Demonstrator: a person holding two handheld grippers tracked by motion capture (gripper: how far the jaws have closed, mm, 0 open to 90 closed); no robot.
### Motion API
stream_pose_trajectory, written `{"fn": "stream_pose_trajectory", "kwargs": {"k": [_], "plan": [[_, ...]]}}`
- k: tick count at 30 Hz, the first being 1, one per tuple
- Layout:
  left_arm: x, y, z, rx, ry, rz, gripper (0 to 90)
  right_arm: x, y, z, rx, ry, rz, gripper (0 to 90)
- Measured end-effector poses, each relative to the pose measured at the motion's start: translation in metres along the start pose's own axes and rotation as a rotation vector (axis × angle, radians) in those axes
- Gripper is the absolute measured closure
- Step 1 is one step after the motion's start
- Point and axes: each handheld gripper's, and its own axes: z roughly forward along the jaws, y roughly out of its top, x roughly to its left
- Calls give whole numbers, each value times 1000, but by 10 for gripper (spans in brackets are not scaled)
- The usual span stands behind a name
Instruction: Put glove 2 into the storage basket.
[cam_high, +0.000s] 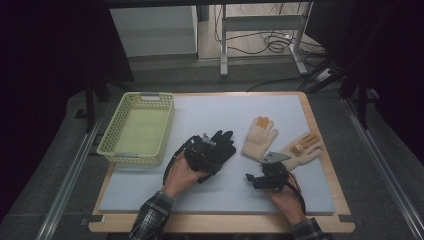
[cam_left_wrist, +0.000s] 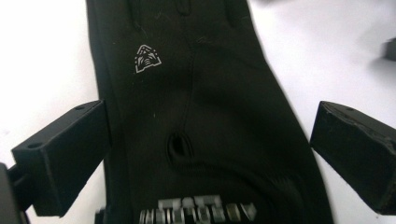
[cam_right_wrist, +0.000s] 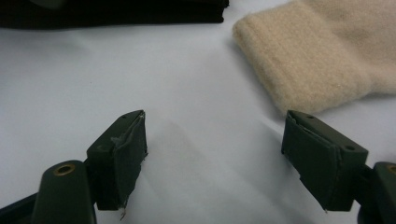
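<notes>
Left gripper (cam_left_wrist: 210, 154) spread wide, straddling the black glove (cam_left_wrist: 196, 116) untouched: soft, light, limp fabric, likely to drape, so best pinched at the cuff hem.

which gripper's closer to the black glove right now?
Left. The left gripper is over the black glove, its open jaws straddling the cuff end without pressing. The right gripper sits apart, nearer the cream gloves, jaws open over bare mat.

Dim room, grey floor (cam_high: 60, 165), metal frame legs (cam_high: 224, 50), cables (cam_high: 272, 45) behind.
</notes>
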Motion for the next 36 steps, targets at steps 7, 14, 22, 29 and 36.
{"fn": "stream_pose_trajectory", "kwargs": {"k": [7, 14, 22, 29, 36], "plan": [[16, -7, 14, 26, -8, -52, 0, 0, 0, 0, 0, 0, 0, 221], [8, -7, 10, 38, -14, -41, 77, 0, 0, 0, 1, 0, -1, 221], [-3, -2, 1, 62, -44, -11, 462, 0, 0, 0, 1, 0, 0, 221], [4, -1, -3, 37, -40, -27, 647, 0, 0, 0, 1, 0, 0, 221], [14, 11, -25, -4, -3, -53, 641, 0, 0, 0, 1, 0, 0, 221]]}}
